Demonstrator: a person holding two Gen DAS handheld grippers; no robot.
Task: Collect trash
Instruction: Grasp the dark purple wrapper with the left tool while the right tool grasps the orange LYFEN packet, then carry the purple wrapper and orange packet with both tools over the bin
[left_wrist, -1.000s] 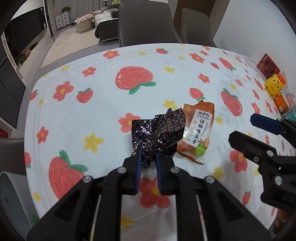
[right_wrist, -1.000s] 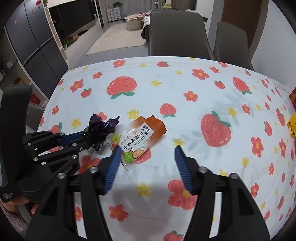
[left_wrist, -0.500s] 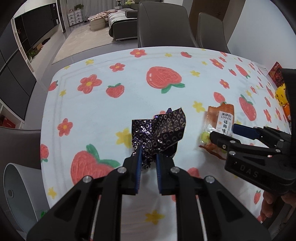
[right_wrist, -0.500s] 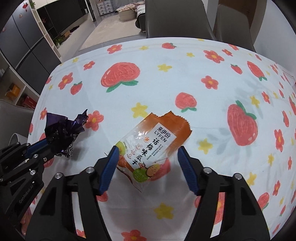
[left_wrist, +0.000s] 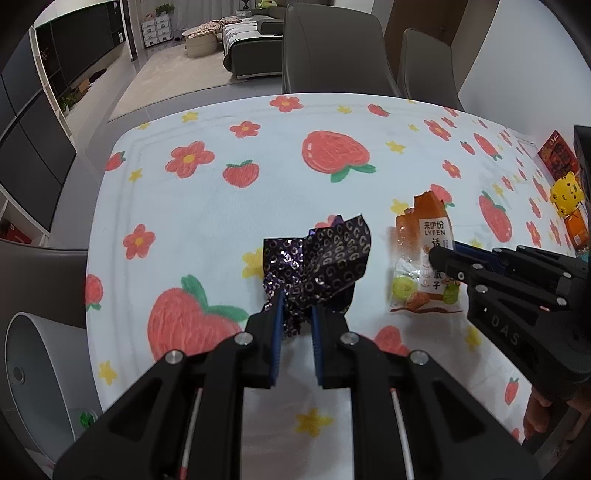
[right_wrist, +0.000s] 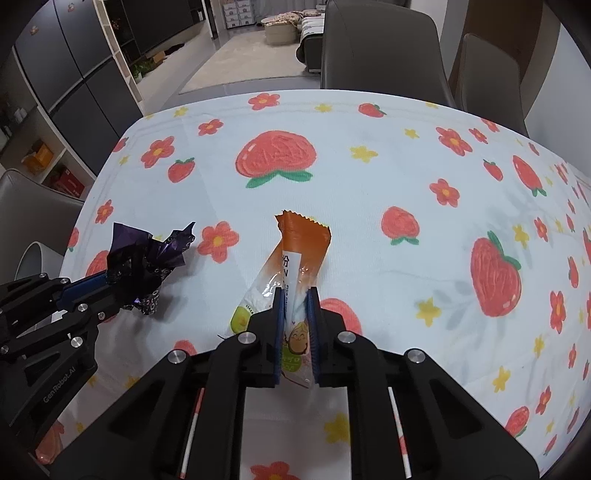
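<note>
Trash sits in both our tongs at this moment. Our left tongs (left_wrist: 295, 314) are clenched on the crumpled purple wrapper (left_wrist: 317, 262), a dark foil printed with small gold rings; its lower end is pinched between the blue pads while the rest fans out above them, over the counter (left_wrist: 221, 206) with its white cloth of strawberries, red flowers and yellow stars. From the right wrist view we see the same purple wrapper (right_wrist: 144, 266) sticking out of the left tongs (right_wrist: 110, 284) at the counter's left side.

Our right tongs (right_wrist: 295, 317) are closed on the orange snack packet (right_wrist: 295, 254), gripping its lower half so that the packet folds lengthwise between the pads; its serrated orange end points away from us. We cannot tell whether that far end touches the cloth. In the left wrist view the packet (left_wrist: 424, 266) lies just to the right of the wrapper, with the right tongs (left_wrist: 443, 258) reaching across it from the right.

A yellow tiger toy (left_wrist: 567, 190) stands near the counter's right edge, beside red and orange boxes. Grey chairs (right_wrist: 380, 44) stand at the far side.
</note>
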